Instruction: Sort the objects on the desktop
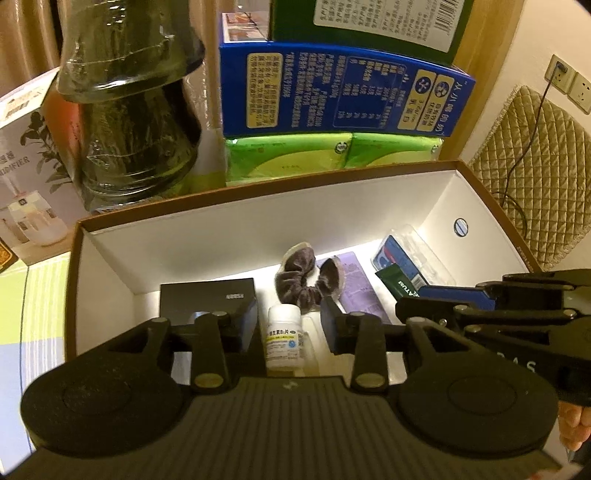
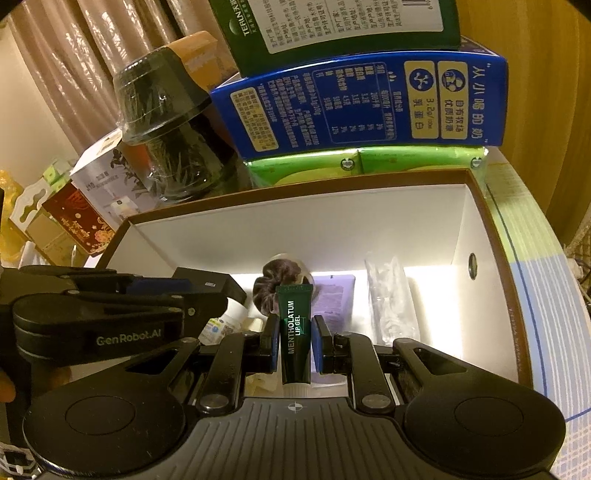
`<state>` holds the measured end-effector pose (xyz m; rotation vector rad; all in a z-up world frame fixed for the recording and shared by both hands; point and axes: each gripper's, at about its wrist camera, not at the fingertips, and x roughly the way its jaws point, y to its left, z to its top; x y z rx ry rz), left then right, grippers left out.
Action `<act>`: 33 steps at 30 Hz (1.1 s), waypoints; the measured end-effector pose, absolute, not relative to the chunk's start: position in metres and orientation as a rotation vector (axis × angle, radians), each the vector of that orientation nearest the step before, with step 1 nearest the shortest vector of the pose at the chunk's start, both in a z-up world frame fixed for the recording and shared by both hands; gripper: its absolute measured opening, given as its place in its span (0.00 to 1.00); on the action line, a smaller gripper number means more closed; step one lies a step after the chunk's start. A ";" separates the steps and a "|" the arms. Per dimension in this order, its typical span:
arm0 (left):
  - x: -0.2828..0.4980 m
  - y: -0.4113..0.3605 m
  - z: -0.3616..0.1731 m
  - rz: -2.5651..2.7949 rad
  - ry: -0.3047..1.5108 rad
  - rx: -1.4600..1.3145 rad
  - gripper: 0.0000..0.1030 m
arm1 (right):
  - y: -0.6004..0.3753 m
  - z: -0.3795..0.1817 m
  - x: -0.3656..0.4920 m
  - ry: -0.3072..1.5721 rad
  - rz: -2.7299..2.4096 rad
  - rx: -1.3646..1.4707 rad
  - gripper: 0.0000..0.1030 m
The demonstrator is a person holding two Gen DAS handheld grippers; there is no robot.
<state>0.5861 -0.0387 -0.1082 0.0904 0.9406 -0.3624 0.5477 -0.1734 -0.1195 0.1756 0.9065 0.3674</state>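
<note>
A brown-rimmed white box (image 1: 258, 206) holds a black case (image 1: 207, 295), a brown scrunchie (image 1: 299, 280), a purple sachet (image 1: 358, 284), a clear pack (image 1: 410, 254) and a white pill bottle (image 1: 283, 338). My left gripper (image 1: 288, 328) is open over the box, the pill bottle standing between its jaws without touching. My right gripper (image 2: 294, 339) is shut on a dark green lip gel tube (image 2: 294, 332) above the box (image 2: 332, 225); it shows in the left wrist view (image 1: 424, 295) at the right, with the tube (image 1: 397, 282).
Behind the box stand a blue carton (image 1: 340, 92), green tissue packs (image 1: 288, 158), a green carton (image 1: 369, 26), wrapped dark cups (image 1: 136, 122) and a humidifier box (image 1: 29, 177). A quilted cover (image 1: 532, 170) and wall sockets (image 1: 569, 79) are at the right.
</note>
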 end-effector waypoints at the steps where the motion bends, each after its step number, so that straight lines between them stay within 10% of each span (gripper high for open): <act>1: 0.586 -0.036 -0.107 -0.360 0.940 0.088 0.32 | -0.173 -0.120 0.548 0.907 0.370 0.177 0.14; 14: 0.578 -0.018 -0.101 -0.302 0.931 0.102 0.55 | -0.163 -0.118 0.553 0.861 0.385 0.210 0.18; 18: 0.572 -0.015 -0.095 -0.287 0.915 0.116 0.64 | -0.166 -0.113 0.548 0.850 0.375 0.207 0.47; 33: 0.531 -0.001 -0.072 -0.237 0.856 0.134 0.86 | -0.178 -0.084 0.490 0.769 0.367 0.125 0.92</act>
